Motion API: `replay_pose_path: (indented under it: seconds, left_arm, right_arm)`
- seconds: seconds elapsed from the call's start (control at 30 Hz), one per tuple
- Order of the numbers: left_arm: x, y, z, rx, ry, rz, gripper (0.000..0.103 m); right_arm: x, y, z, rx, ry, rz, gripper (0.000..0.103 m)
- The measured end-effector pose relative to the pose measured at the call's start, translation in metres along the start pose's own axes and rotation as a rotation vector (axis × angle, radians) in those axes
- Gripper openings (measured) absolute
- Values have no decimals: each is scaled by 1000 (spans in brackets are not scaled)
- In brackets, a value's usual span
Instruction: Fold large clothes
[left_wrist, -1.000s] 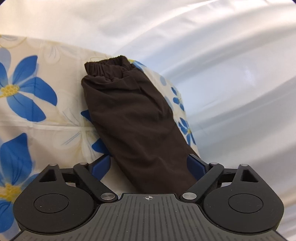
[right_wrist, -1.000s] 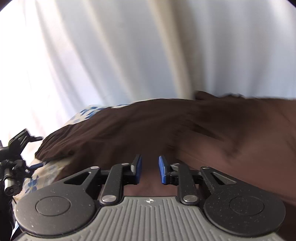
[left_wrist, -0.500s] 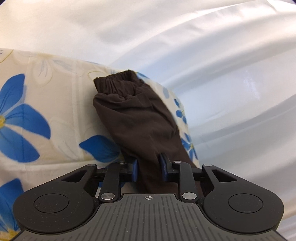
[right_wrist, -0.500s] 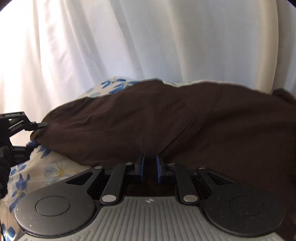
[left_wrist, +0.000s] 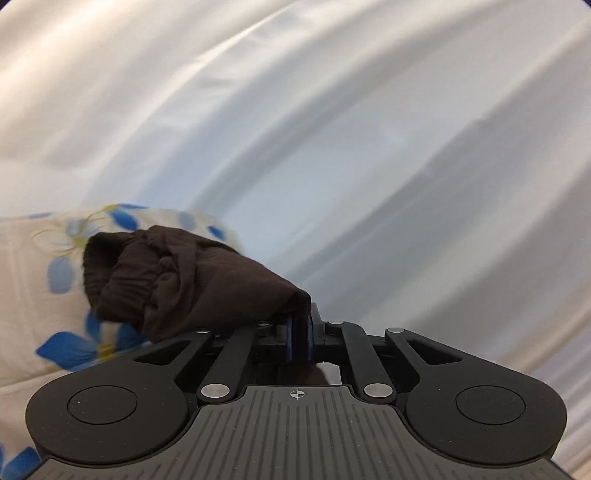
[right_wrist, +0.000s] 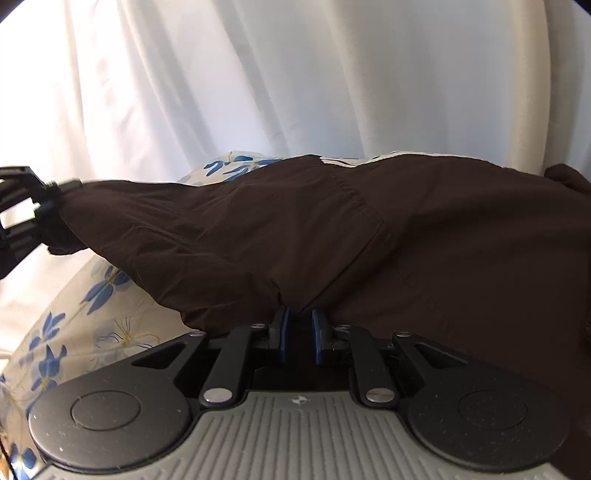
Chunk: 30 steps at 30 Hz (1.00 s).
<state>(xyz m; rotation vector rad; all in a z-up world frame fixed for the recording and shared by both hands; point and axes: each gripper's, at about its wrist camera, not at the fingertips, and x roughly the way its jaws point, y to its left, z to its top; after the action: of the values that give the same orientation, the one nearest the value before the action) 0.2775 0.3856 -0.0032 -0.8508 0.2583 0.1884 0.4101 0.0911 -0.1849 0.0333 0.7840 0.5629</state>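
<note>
A dark brown garment (right_wrist: 332, 236) with an elastic cuff is lifted and stretched between both grippers above a floral sheet (right_wrist: 110, 332). My left gripper (left_wrist: 299, 334) is shut on the sleeve (left_wrist: 192, 280), whose gathered cuff hangs bunched to the left. My right gripper (right_wrist: 298, 330) is shut on the garment's lower fold, and the cloth drapes over its fingers. The left gripper also shows at the far left of the right wrist view (right_wrist: 26, 210), pinching the garment's end.
The cream sheet with blue flowers (left_wrist: 33, 295) covers the surface below. White curtains (left_wrist: 332, 129) hang behind, also seen in the right wrist view (right_wrist: 295, 74). A pale vertical post (right_wrist: 524, 85) stands at the right.
My left gripper went from open around the sleeve to shut on it and lifted it off the sheet. My right gripper stays shut on the garment, which has risen and stretched out.
</note>
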Motion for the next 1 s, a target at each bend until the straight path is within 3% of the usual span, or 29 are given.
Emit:
replay_pose_path:
  seconds: [0.17, 0.33, 0.47, 0.57, 0.6, 0.63, 0.67, 0.73, 0.77, 0.83, 1.0]
  left_arm:
    - [0, -94, -32, 253, 59, -195, 8]
    - [16, -165, -115, 434, 239, -348, 9]
    - [47, -183, -202, 539, 430, -328, 13]
    - [80, -175, -247, 600, 560, -213, 42]
    - [82, -174, -255, 629, 565, -157, 53]
    - [78, -173, -258, 648, 546, -150, 59]
    - [69, -174, -256, 659, 522, -175, 64]
    - [48, -175, -245, 666, 461, -218, 89]
    - [35, -176, -240, 669, 416, -229, 90]
    - [15, -179, -227, 680, 344, -211, 91]
    - [14, -148, -199, 641, 306, -34, 89]
  right_arm:
    - [-36, -23, -2, 110, -67, 42, 14]
    - [-102, -61, -8, 240, -220, 42, 14]
    - [-148, -100, -23, 327, -290, -19, 15]
    - [-162, -126, -35, 389, -281, -50, 21]
    - [-163, -134, -38, 411, -263, -64, 22]
    - [-165, -141, -42, 433, -251, -73, 22]
    - [-167, -147, -44, 452, -251, -74, 22]
    - [-178, -157, -49, 473, -259, -86, 24]
    - [-182, -162, -51, 480, -261, -84, 33]
    - [-181, -165, -58, 499, -268, -71, 41]
    - [-187, -168, -68, 545, -267, 6, 52]
